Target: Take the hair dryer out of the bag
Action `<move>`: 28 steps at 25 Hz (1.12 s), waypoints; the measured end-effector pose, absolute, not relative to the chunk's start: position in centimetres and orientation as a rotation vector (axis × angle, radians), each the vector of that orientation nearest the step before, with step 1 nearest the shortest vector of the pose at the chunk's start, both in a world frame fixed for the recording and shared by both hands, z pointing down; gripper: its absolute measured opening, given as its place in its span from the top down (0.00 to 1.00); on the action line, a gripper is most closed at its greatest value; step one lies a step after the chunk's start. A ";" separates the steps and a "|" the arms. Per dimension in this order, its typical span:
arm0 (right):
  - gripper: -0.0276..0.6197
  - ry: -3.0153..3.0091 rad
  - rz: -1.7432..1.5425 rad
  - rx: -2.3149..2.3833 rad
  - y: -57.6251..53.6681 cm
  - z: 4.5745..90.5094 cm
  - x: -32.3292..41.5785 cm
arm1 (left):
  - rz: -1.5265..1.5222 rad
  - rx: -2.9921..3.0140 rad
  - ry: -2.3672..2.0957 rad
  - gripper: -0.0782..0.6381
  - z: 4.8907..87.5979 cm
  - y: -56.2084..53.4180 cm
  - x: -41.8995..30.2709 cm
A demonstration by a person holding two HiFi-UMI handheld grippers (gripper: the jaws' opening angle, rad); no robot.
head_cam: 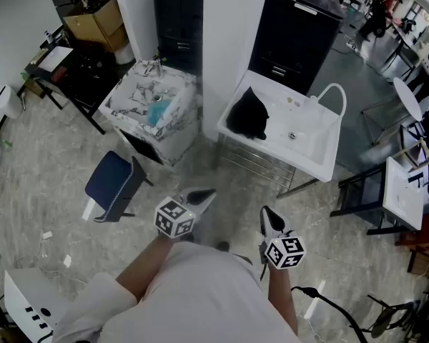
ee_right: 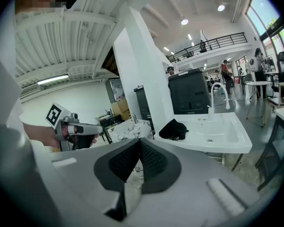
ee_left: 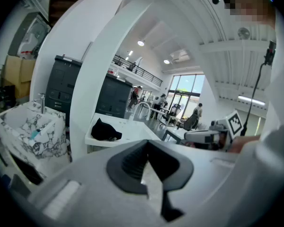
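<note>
The black bag (head_cam: 247, 114) lies slumped on the left part of the white sink (head_cam: 322, 164). The hair dryer itself does not show and is presumably inside the bag. Both grippers hang close to the person's body, well short of the sink. The left gripper (head_cam: 204, 195) and right gripper (head_cam: 267, 216) are each clenched on nothing, apparently because the reach has not begun. A marble basin (head_cam: 154, 109) and a blue stool (head_cam: 114, 181) stand left of the sink, off the direct line. Bare floor separates the person from the sink's front.
</note>
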State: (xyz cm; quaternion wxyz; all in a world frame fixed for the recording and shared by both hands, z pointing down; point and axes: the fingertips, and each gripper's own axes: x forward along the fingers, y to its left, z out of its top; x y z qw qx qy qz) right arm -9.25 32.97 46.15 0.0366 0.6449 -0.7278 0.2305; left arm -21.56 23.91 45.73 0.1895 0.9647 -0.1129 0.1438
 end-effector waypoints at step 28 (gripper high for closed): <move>0.95 -2.334 0.721 1.879 37.1 47.5 -5.0 | 0.401 2.689 -0.456 0.89 46.7 29.3 -18.2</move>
